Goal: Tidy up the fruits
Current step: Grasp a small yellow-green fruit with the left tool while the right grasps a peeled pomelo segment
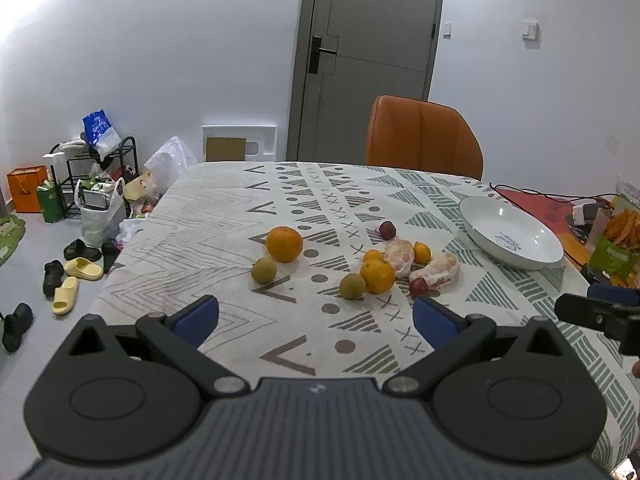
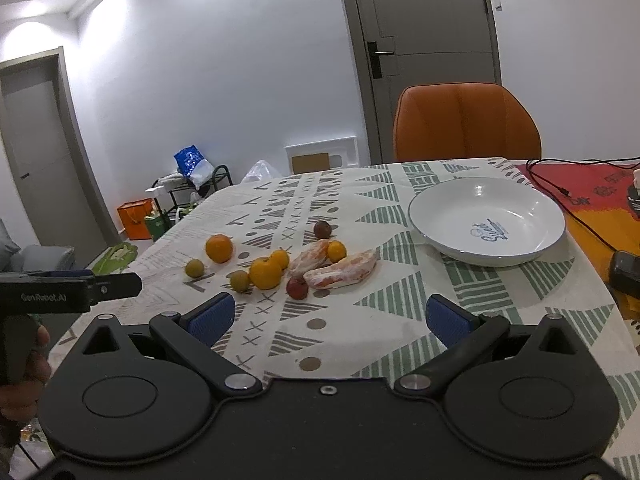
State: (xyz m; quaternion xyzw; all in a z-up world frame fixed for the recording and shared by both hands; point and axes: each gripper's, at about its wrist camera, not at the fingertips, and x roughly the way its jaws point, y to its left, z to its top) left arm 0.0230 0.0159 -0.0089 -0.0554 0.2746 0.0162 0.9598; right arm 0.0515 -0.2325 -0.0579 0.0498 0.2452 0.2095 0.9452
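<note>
Left wrist view gives me the patterned tablecloth [image 1: 224,216] first, with the orange chair [image 1: 424,138] behind it. Next down in size, my white dish [image 2: 486,220] sits bare at the right, well apart from the fruit. My left gripper [image 1: 316,320] and right gripper [image 2: 330,318] both hover above the cloth, fingers spread wide, holding nothing. Two peeled pomelo pieces [image 2: 342,270] lie mid-table; the large orange [image 1: 284,244] rests left of them, with smaller oranges, brownish fruits and dark plums scattered around.
</note>
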